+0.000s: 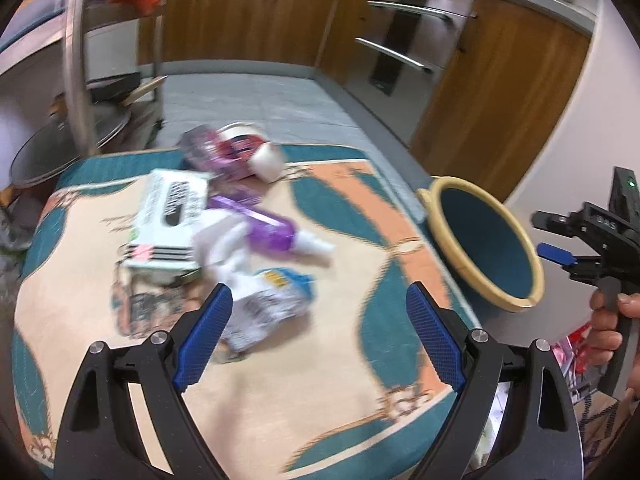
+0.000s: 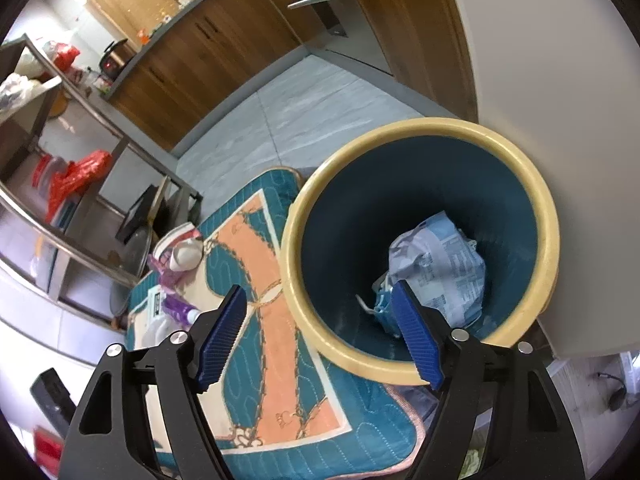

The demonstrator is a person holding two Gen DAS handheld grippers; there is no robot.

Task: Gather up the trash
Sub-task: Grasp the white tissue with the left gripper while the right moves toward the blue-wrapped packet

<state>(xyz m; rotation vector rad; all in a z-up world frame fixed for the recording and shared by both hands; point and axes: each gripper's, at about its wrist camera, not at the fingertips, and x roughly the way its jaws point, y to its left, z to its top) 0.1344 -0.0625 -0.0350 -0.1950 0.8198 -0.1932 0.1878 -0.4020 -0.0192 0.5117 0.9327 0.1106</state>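
Litter pile on the rug (image 1: 340, 380): green carton (image 1: 170, 220), purple spray bottle (image 1: 276, 232), blue-white wrapper (image 1: 268, 300), just left of the bin (image 1: 486, 240); my left gripper (image 1: 320, 308) hangs over the wrapper, jaws apart, empty; slick film may slip; blur hampers aim. Right gripper (image 2: 320, 320), jaws apart, alone shows crumpled packaging (image 2: 440, 272) binned.

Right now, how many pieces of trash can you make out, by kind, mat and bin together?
Box: 1
Purple bottle: 1
White cup: 1
Packets: 2, one on the mat, one in the bin
Total: 5 clear; blurred purple, red and white scraps beside them cannot be counted.
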